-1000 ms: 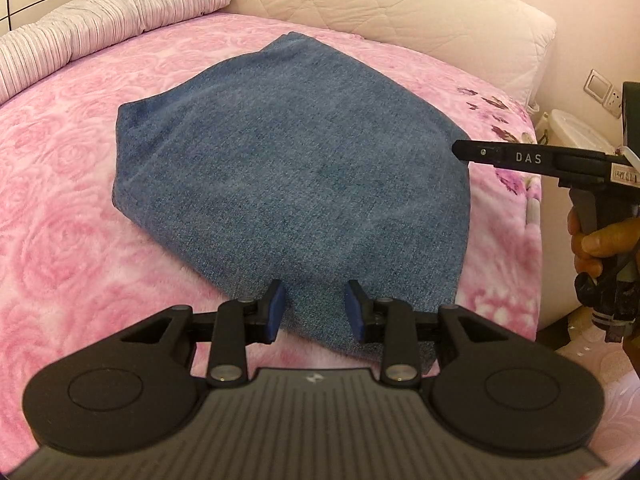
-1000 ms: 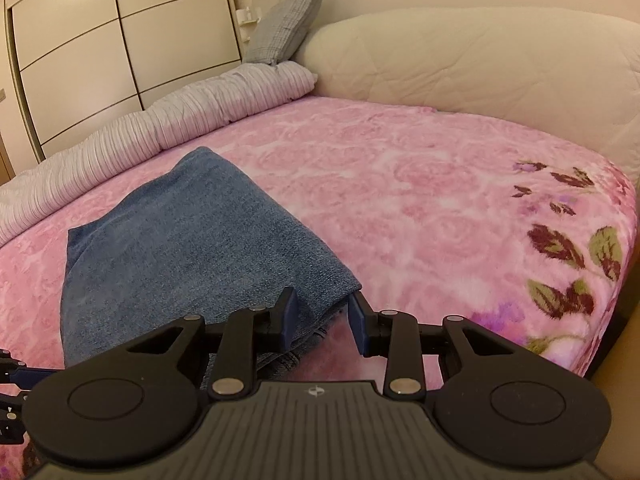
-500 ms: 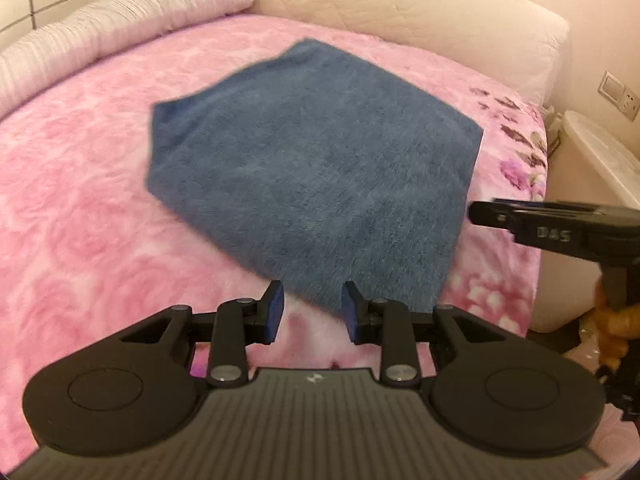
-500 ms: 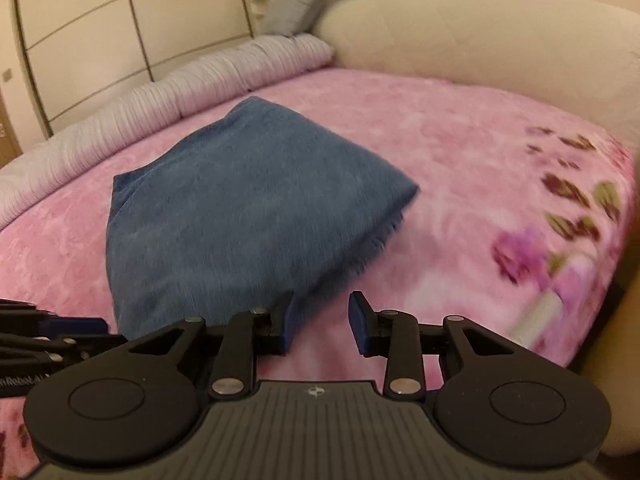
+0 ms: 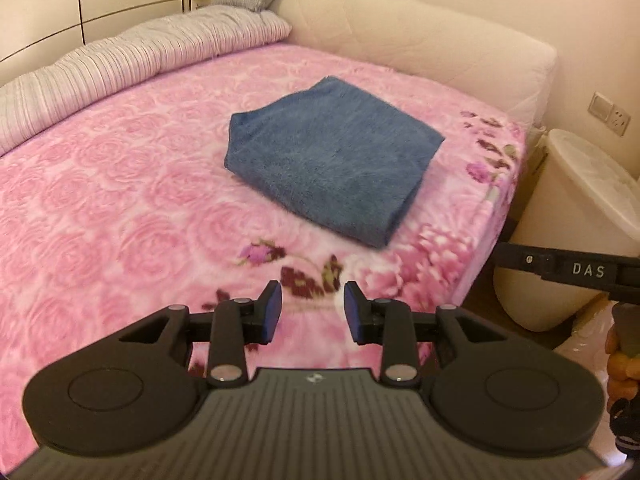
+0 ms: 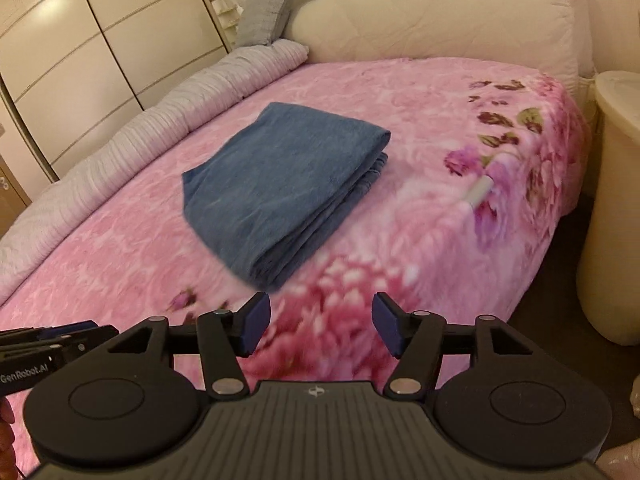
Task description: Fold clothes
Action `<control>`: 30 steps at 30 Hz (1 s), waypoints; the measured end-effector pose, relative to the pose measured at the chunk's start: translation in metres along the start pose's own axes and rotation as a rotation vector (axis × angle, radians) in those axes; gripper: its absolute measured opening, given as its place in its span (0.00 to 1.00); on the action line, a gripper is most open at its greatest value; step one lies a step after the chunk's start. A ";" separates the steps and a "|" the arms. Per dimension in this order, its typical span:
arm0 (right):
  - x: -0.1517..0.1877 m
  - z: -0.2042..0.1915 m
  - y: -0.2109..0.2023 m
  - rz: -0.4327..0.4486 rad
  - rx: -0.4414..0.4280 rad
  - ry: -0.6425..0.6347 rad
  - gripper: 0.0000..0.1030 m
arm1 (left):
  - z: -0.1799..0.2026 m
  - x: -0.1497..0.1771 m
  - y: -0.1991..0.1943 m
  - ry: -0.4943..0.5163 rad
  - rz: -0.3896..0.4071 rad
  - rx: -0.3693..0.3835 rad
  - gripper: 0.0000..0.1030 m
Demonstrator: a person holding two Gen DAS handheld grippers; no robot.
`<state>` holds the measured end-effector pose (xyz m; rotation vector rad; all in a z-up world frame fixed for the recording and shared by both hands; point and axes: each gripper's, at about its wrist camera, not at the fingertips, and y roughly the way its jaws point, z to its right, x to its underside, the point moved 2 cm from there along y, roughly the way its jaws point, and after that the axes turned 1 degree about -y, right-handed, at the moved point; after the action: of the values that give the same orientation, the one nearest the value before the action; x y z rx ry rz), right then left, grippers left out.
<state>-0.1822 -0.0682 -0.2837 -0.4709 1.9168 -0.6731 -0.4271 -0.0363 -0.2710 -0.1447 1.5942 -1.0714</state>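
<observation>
Presently, scene: a bed with a pink rose-patterned blanket (image 5: 120, 184) is seen by both wrist cameras.
Garment: a blue denim garment (image 5: 332, 160) is laid folded on the blanket, well beyond both grippers; stacked layers are shown along its edge in the right wrist view (image 6: 280, 184).
Left gripper: the left gripper (image 5: 312, 312) is held above the blanket's near floral border, apart from the garment; its jaws are parted by a narrow gap and nothing is caught between them.
Right gripper: the right gripper (image 6: 320, 324) is held just short of the garment's near corner; its jaws are opening, and only blanket is seen between them.
Beyond the garment: a striped grey bolster (image 5: 140, 60), a grey pillow (image 6: 268, 8) and a cream padded headboard (image 5: 420, 48) are seen; a wardrobe (image 6: 80, 60) is stood behind the bolster.
Right of the garment: a cream bin (image 5: 580, 220) is stood off the bed's edge.
In the way: nothing is laid between either gripper and the garment.
</observation>
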 end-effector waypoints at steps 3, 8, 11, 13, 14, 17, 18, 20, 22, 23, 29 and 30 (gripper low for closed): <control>0.008 -0.005 -0.010 0.012 -0.005 -0.005 0.58 | -0.007 0.005 -0.009 -0.004 0.013 0.007 0.28; -0.003 -0.017 0.013 0.019 -0.017 -0.056 0.58 | -0.035 -0.008 0.030 -0.016 0.009 0.055 0.28; -0.023 -0.018 0.049 0.030 -0.038 -0.065 0.58 | -0.051 -0.029 0.082 0.006 0.033 0.125 0.27; -0.042 -0.016 0.073 0.076 -0.069 -0.057 0.58 | -0.062 -0.045 0.118 0.026 0.057 0.171 0.27; -0.051 -0.016 0.085 0.106 -0.090 -0.058 0.58 | -0.067 -0.054 0.136 0.039 0.072 0.188 0.27; -0.086 -0.020 0.131 0.155 -0.084 -0.076 0.57 | -0.081 -0.081 0.183 0.029 0.070 0.204 0.23; -0.097 -0.023 0.148 0.138 -0.069 -0.081 0.52 | -0.085 -0.089 0.193 0.018 0.064 0.204 0.22; -0.117 -0.027 0.174 0.085 -0.037 -0.073 0.47 | -0.091 -0.107 0.204 -0.005 0.051 0.214 0.22; -0.136 -0.029 0.187 0.054 -0.036 -0.053 0.39 | -0.097 -0.126 0.214 -0.017 0.033 0.231 0.22; -0.145 -0.031 0.192 0.046 -0.031 -0.058 0.38 | -0.100 -0.135 0.220 -0.018 0.021 0.233 0.22; -0.195 -0.064 0.233 -0.006 0.066 -0.234 0.37 | -0.114 -0.172 0.257 -0.023 -0.037 0.235 0.22; -0.200 -0.071 0.242 -0.002 0.080 -0.281 0.37 | -0.116 -0.177 0.265 -0.030 -0.050 0.238 0.21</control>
<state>-0.1701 0.2532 -0.2762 -0.4896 1.6194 -0.6458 -0.3475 0.2864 -0.3347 -0.0403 1.4298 -1.2824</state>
